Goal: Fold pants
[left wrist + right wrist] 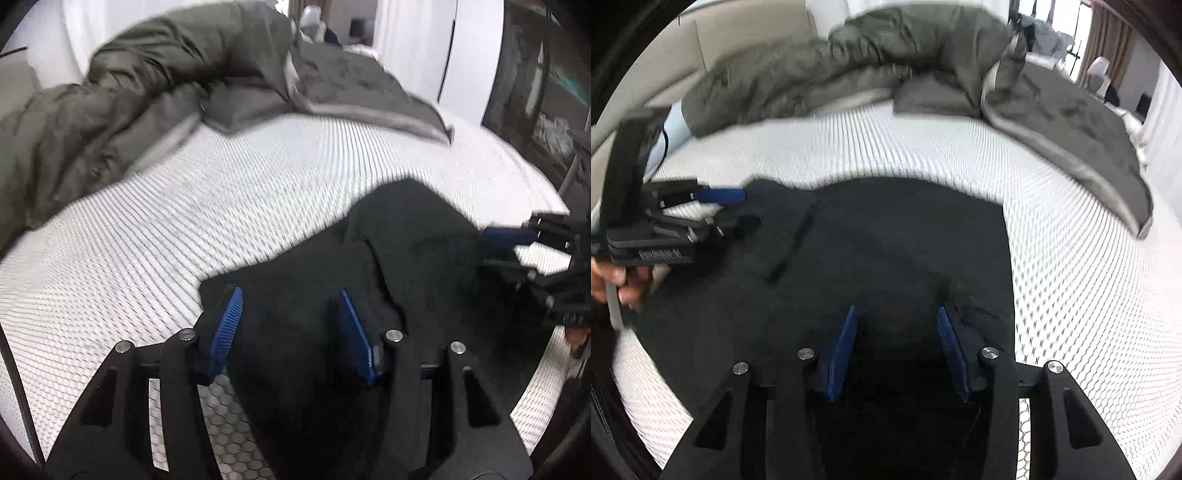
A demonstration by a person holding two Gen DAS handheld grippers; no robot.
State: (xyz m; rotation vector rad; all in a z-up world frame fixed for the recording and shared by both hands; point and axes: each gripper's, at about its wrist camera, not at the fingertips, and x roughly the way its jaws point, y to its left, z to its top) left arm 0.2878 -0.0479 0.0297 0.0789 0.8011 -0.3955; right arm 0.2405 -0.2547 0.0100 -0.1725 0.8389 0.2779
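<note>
The black pants (413,236) (886,240) lie folded in a rough block on the white textured mattress (184,221) (1071,266). My left gripper (291,293) hovers over the near left part of the pants, its blue pads (231,328) spread apart with only flat fabric below them. In the right wrist view it shows at the left (750,208), held by a hand (620,280). My right gripper (896,309) stands over the near right part of the pants, its jaws apart and nothing pinched. It appears at the right edge of the left wrist view (485,248).
A bunched olive-grey duvet (147,74) (886,48) and a flat grey blanket (351,81) (1071,118) cover the far side of the bed. Bare mattress lies between them and the pants. Dark furniture (535,92) stands to the right.
</note>
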